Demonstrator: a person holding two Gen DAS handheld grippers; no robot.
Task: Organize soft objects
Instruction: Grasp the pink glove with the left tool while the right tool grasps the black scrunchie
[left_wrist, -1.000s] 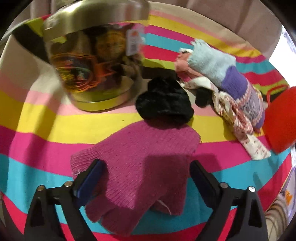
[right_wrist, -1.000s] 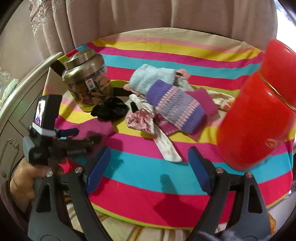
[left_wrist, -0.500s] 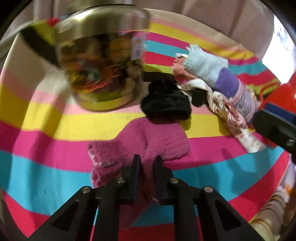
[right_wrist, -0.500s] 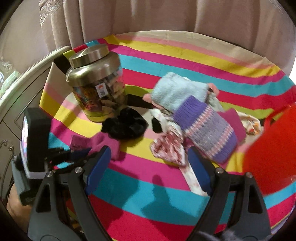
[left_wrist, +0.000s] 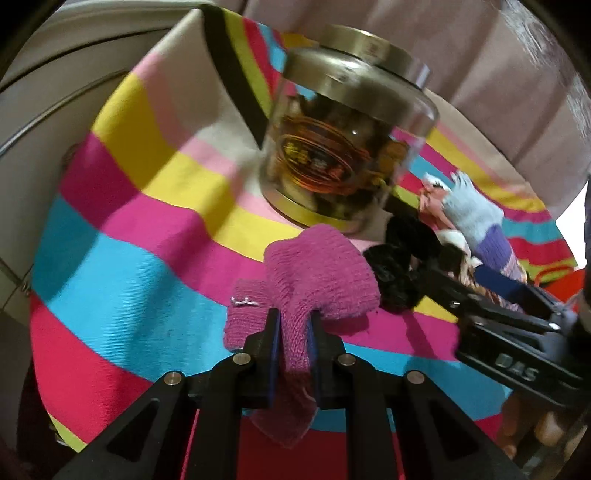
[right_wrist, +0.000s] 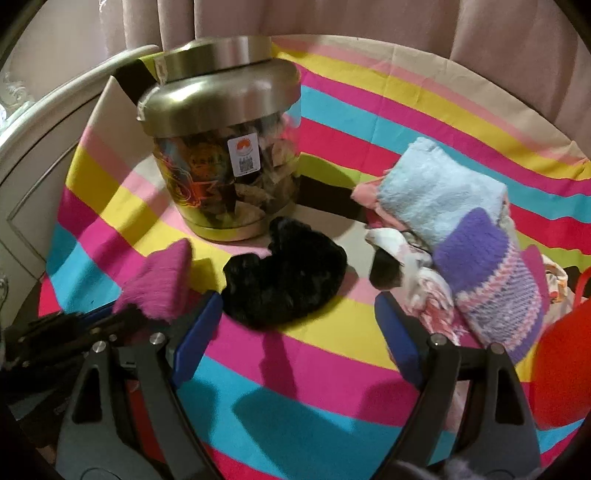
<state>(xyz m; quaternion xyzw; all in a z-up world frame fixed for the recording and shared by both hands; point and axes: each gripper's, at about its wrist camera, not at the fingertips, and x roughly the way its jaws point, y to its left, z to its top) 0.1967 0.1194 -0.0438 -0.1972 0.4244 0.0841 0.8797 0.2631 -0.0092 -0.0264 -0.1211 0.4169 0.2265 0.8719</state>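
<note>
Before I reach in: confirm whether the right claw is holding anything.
No: the right claw stands wide open above the striped cloth, nothing between its pads.

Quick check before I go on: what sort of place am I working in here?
Most likely a home room, not a lab: a round table under a bright striped cloth, pleated curtains close behind it, and white panelled furniture beside it. A snack-filled glass jar fits that.
</note>
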